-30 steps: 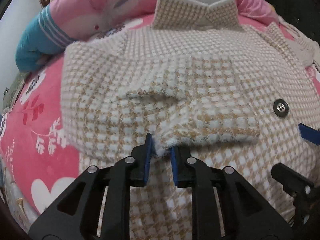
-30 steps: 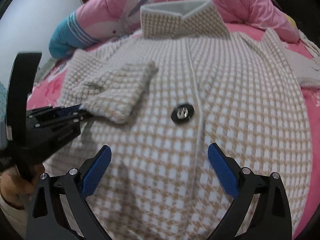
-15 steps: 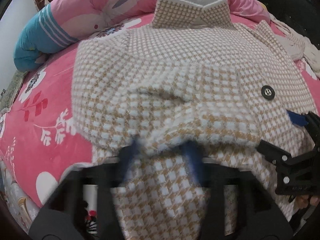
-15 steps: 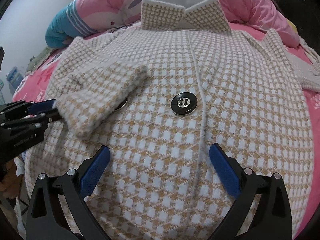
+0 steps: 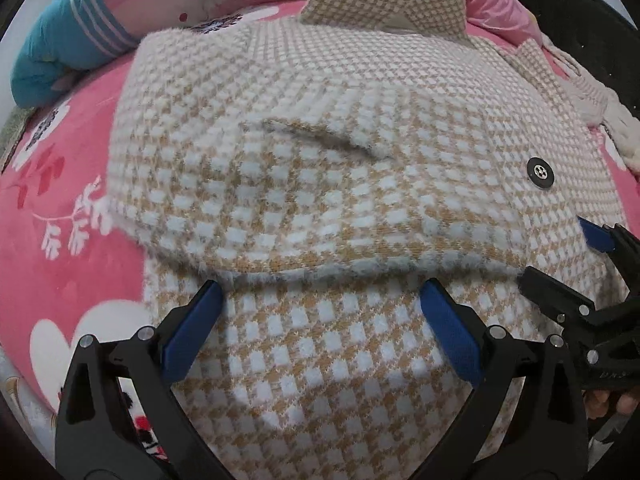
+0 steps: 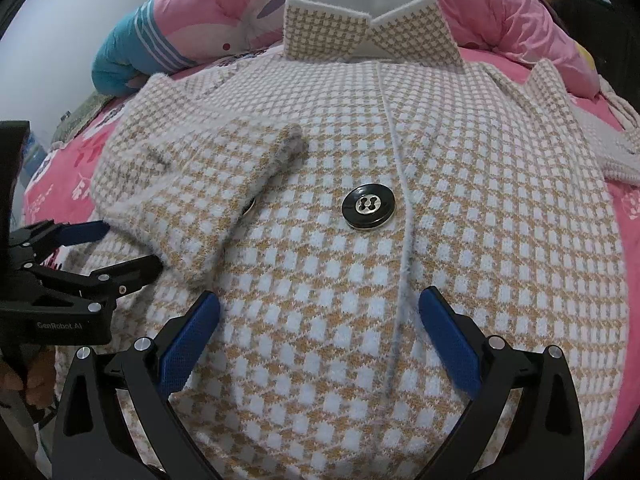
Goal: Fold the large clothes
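Pink bedspread (image 5: pixel 72 280); second button (image 6: pixel 249 205) only rightward.

Houndstooth coat (image 6: pixel 460 184), tan and white, fuzzy knit, spread flat and front-up on a pink bed, collar (image 6: pixel 368 28) at the far end. One sleeve (image 5: pixel 320 208) is folded across the chest, its cuff (image 6: pixel 292 146) ending near the centre placket. A large black button (image 6: pixel 368 207) sits beside the placket; a second button (image 6: pixel 249 205) peeks from under the folded sleeve.
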